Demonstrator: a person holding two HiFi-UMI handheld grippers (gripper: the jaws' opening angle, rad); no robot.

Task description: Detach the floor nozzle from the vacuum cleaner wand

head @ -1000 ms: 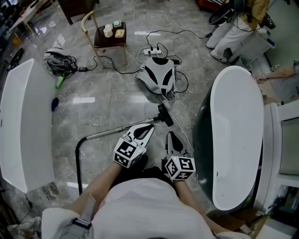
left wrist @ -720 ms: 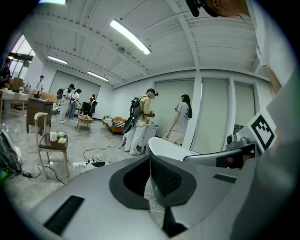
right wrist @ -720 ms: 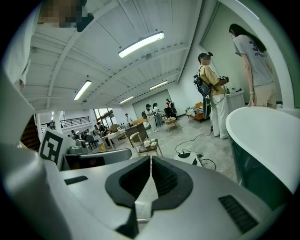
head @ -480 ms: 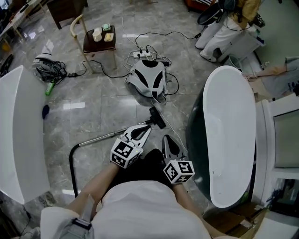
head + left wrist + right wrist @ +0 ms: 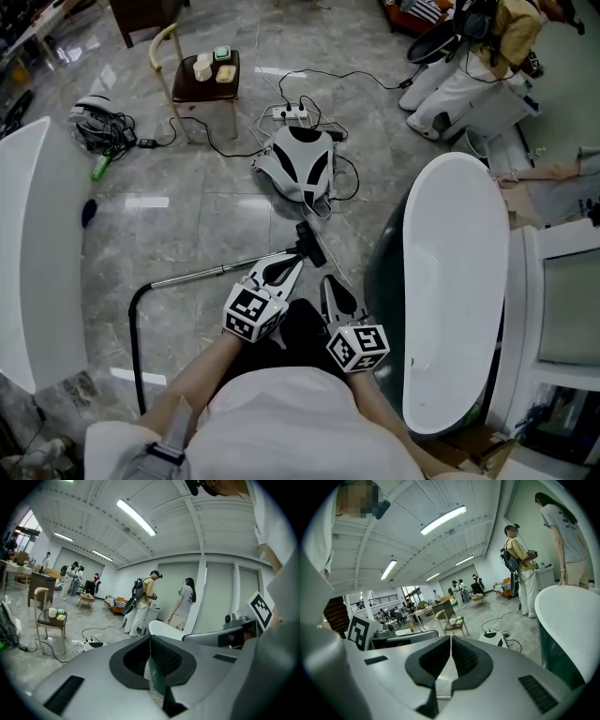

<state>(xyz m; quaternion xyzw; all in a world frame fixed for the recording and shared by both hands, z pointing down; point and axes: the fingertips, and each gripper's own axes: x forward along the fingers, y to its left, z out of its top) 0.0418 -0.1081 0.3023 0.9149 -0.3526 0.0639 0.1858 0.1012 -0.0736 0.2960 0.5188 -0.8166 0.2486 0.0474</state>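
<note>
The vacuum wand (image 5: 220, 270), a thin metal tube, lies on the grey marble floor. The black floor nozzle (image 5: 307, 242) sits at its right end and a black hose (image 5: 134, 333) curves off its left end. My left gripper (image 5: 298, 259) (image 5: 150, 637) hovers over the wand just short of the nozzle, jaws shut with nothing held. My right gripper (image 5: 326, 280) (image 5: 451, 639) is beside it to the right, near the nozzle, also shut and empty. Neither gripper view shows the wand or the nozzle.
A white and black vacuum body (image 5: 300, 164) with cables lies beyond the nozzle. White bathtubs stand at the right (image 5: 459, 281) and at the left (image 5: 37, 253). A wooden chair (image 5: 211, 80), a power strip (image 5: 291, 114) and a person (image 5: 469, 56) are farther off.
Both grippers have edged a little closer to the nozzle end of the wand, and the head view has shifted. Both stay shut.
</note>
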